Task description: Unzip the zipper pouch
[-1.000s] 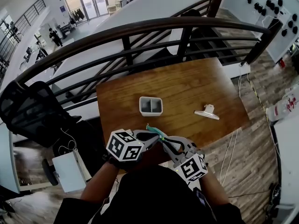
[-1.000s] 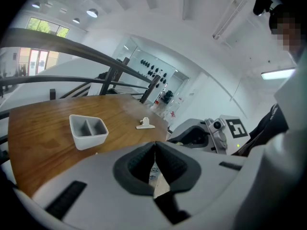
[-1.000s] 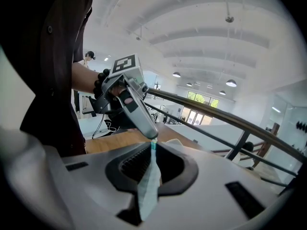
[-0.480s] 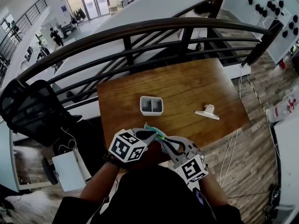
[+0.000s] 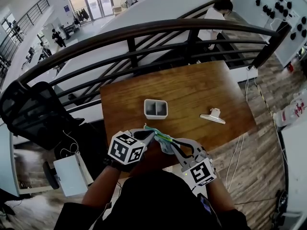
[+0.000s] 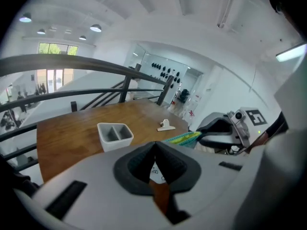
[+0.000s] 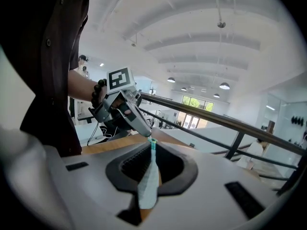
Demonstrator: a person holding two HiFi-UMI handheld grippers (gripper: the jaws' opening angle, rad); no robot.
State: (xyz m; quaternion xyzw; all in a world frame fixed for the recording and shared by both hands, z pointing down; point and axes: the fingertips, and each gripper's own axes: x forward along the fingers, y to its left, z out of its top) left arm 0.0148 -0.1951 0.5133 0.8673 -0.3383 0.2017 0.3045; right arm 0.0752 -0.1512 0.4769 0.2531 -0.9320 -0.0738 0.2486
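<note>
Right gripper fingers clamp the zipper pouch at the desk's six o'clock edge; left gripper fingers pinched together, tips meeting the pouch's teal end, eleven o'clock.

The head view looks steeply down from above the person on the table, the left hand-held gripper and the right hand-held gripper. The left gripper view looks low across the table, with the right hand-held gripper near. The right gripper view faces back at the left one. All three views share the pouch.
</note>
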